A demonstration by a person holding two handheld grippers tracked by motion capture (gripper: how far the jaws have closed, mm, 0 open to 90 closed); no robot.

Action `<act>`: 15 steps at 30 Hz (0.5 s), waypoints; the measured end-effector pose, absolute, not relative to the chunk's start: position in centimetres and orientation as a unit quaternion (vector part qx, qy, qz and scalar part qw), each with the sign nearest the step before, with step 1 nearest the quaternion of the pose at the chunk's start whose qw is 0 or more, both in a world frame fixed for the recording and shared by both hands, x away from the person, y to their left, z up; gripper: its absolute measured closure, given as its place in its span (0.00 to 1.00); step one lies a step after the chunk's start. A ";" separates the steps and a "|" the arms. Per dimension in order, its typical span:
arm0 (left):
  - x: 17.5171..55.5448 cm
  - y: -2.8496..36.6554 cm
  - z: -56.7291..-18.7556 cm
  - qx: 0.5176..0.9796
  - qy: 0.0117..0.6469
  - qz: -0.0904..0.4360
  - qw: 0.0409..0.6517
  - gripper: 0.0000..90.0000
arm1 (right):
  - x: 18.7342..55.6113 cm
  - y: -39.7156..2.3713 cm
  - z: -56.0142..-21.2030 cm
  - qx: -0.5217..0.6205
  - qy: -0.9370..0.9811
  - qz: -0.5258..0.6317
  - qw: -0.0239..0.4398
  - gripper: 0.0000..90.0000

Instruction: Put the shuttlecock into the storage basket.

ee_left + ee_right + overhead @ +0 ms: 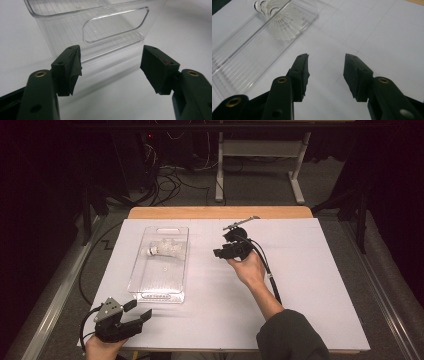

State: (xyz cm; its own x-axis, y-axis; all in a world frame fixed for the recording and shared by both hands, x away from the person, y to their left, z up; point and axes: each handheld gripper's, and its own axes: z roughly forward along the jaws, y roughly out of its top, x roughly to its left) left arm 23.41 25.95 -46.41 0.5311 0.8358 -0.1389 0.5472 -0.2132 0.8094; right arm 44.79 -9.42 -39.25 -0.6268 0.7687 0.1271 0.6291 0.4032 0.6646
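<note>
The shuttlecocks (164, 249) lie in a cluster inside the clear tray (145, 285) at the far left of the white worktop (300, 310); their count is hard to make out through the plastic. No writing is legible.

The right gripper (220, 253) hovers just right of the tray, fingers (301, 75) partly open and empty, shuttlecocks apart from them.

The left gripper (137, 309) sits at the tray's near end, fingers (71, 70) wide apart, empty.
</note>
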 end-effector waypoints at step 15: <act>23.4 25.9 -46.4 0.759 0.456 0.168 0.433 0.38 | 44.2 -10.9 -39.7 0.427 0.826 0.354 0.099 0.61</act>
State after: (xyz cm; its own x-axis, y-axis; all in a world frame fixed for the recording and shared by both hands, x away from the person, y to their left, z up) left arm 23.43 25.94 -46.43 0.5273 0.8379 -0.1407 0.5476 -0.2085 0.8104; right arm 44.24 -10.86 -39.65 -0.6159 0.7753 0.1395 0.6358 0.3847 0.6691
